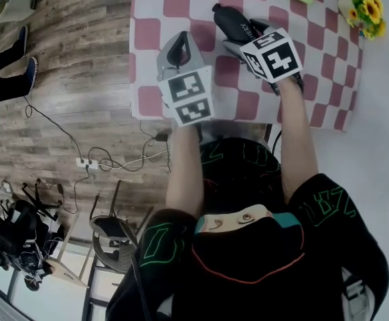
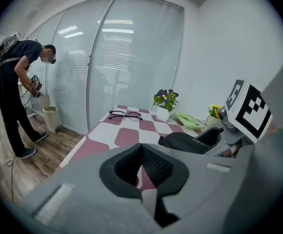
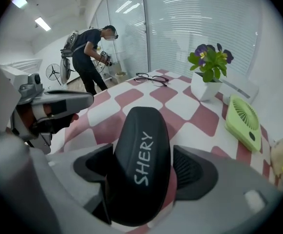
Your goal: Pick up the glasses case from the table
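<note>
The black glasses case (image 1: 229,19), with "SHERY" printed on its lid, lies on the red-and-white checked table (image 1: 155,7). My right gripper (image 1: 238,37) points steeply down over it. In the right gripper view the glasses case (image 3: 141,155) fills the gap between the wide-open jaws of my right gripper (image 3: 143,172); the left pad is at its side and a gap shows at the right pad. My left gripper (image 1: 179,47) hovers near the table's near edge, left of the case. In its own view my left gripper (image 2: 142,167) has its pads together with nothing between them, and the glasses case (image 2: 190,143) lies to its right.
A pair of glasses (image 3: 152,78) lies at the table's far end. A potted purple flower (image 3: 204,77), a green fan (image 3: 243,123) and yellow flowers (image 1: 363,7) stand along the table's right side. A person (image 2: 14,96) stands on the wooden floor; cables (image 1: 87,159) lie there.
</note>
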`<action>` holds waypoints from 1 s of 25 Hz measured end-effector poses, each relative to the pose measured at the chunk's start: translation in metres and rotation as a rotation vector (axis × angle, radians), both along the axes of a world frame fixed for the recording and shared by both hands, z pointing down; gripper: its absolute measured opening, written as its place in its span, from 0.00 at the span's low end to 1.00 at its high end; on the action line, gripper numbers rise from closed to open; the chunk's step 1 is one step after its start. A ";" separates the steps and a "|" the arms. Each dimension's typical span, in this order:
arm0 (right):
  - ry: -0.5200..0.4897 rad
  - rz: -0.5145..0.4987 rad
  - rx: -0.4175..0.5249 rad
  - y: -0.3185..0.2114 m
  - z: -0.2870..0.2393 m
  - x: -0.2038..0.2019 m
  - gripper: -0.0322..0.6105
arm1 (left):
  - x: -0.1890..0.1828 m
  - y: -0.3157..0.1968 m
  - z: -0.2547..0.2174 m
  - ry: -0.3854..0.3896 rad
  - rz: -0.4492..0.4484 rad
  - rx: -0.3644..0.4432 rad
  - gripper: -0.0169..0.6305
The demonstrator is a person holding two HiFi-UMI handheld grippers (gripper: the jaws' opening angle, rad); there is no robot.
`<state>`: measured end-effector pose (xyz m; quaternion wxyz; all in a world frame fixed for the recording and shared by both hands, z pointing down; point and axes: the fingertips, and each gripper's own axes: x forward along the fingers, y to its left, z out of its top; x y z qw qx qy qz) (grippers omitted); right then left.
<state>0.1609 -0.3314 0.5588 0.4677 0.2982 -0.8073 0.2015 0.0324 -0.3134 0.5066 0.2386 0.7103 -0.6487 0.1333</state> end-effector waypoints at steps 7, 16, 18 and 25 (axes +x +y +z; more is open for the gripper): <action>0.049 0.008 -0.031 0.000 0.013 -0.001 0.65 | -0.004 -0.009 0.000 -0.002 0.006 -0.007 0.04; -0.018 0.124 0.067 -0.007 -0.009 0.004 0.63 | 0.000 -0.021 -0.016 -0.018 0.039 0.045 0.04; -0.067 0.154 0.109 -0.012 -0.021 0.005 0.63 | 0.002 -0.026 -0.022 -0.022 0.048 0.065 0.04; -0.153 0.266 0.298 -0.031 -0.067 0.034 0.63 | 0.018 -0.042 -0.057 -0.045 0.087 0.165 0.04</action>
